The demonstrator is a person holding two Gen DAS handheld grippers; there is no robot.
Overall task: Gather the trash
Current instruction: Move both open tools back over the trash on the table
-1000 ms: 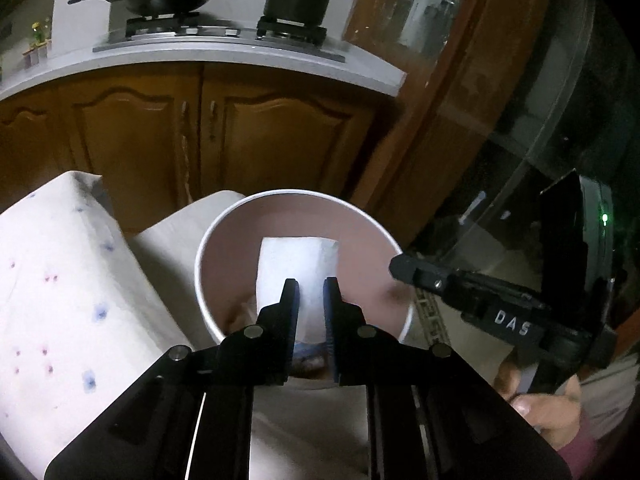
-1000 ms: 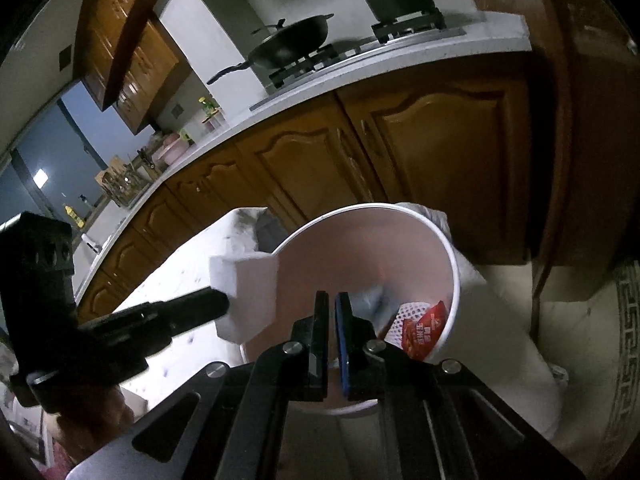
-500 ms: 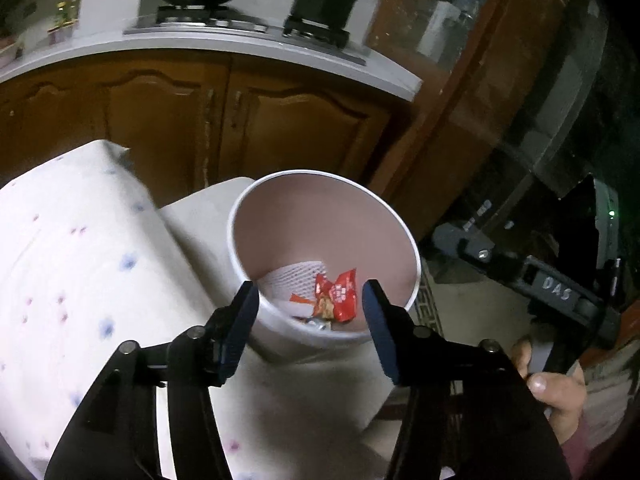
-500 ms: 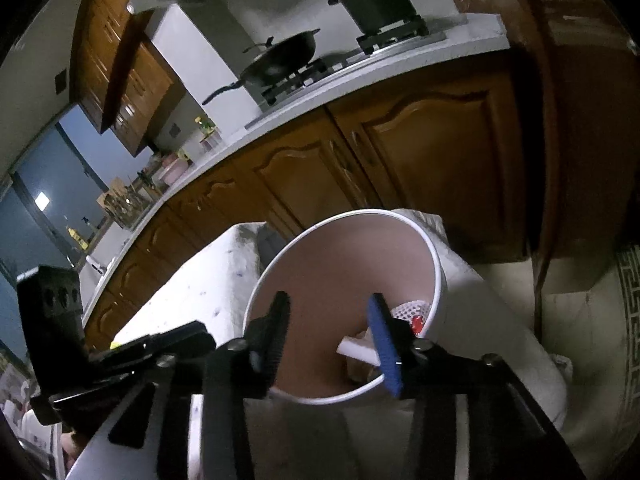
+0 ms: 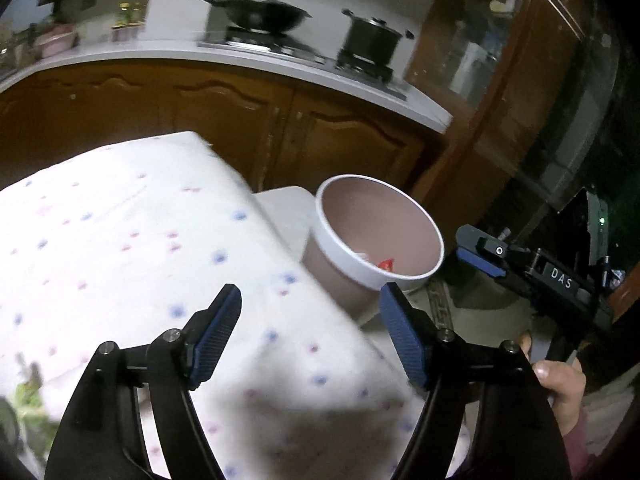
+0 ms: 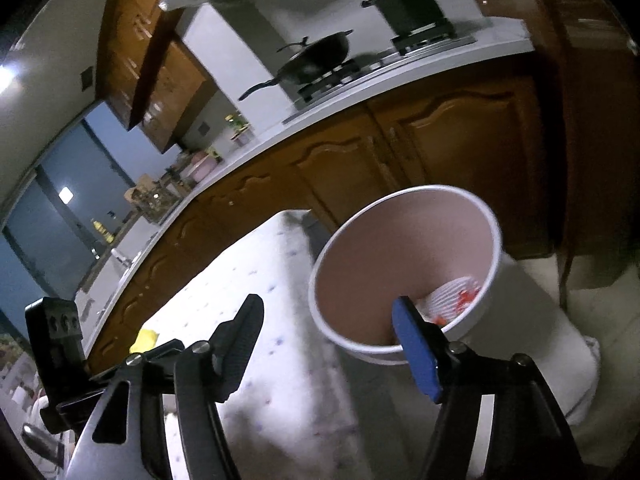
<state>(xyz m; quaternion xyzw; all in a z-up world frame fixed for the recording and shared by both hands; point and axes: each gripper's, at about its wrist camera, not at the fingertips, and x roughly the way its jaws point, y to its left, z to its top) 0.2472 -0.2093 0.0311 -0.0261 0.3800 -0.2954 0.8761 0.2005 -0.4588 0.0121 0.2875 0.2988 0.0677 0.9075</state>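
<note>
A white trash bin (image 5: 352,256) with a pinkish inside stands off the table's far right corner; it also shows in the right wrist view (image 6: 492,248). Red and white wrappers (image 6: 456,300) lie at its bottom. My left gripper (image 5: 312,328) is wide open and empty, above the dotted tablecloth (image 5: 120,248), short of the bin. My right gripper (image 6: 332,344) is wide open and empty, its right finger over the bin's near rim. A yellow item (image 6: 146,338) lies on the cloth at the left.
Brown kitchen cabinets (image 5: 248,128) under a white counter run behind the table. A wok (image 5: 264,16) and a pot (image 5: 372,42) sit on the stove. The right gripper body (image 5: 532,276) shows at the right in the left wrist view.
Both grippers let go of their trash into the bin, opened wide and pulled back toward the table. The white napkin dropped out of sight inside the bin.
</note>
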